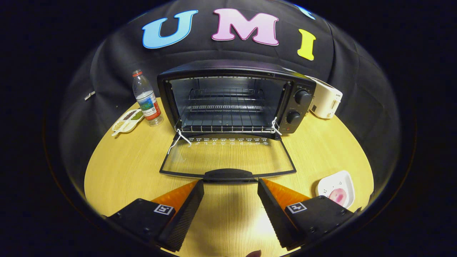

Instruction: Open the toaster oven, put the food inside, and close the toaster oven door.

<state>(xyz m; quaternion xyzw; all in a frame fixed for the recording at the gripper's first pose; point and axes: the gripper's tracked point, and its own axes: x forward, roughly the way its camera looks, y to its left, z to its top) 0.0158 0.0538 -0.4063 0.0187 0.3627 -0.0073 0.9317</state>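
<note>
Now the tool [230,185] hovers low over the bench [117,167], fingers spread wide and gripping nothing, just short of the handle [228,175] of the toaster oven's [235,98] glass door [228,157], which lies folded down flat. Inside the oven, the wire rack [225,107] sits bare. Right of the fingers, a white plate [337,187] holds pink food [338,195]. Left of the oven stand a water bottle [147,98] and a divided dish [127,120] of beans.

One toaster oven [235,100], one bottle [147,100], two dishes [335,185].
</note>
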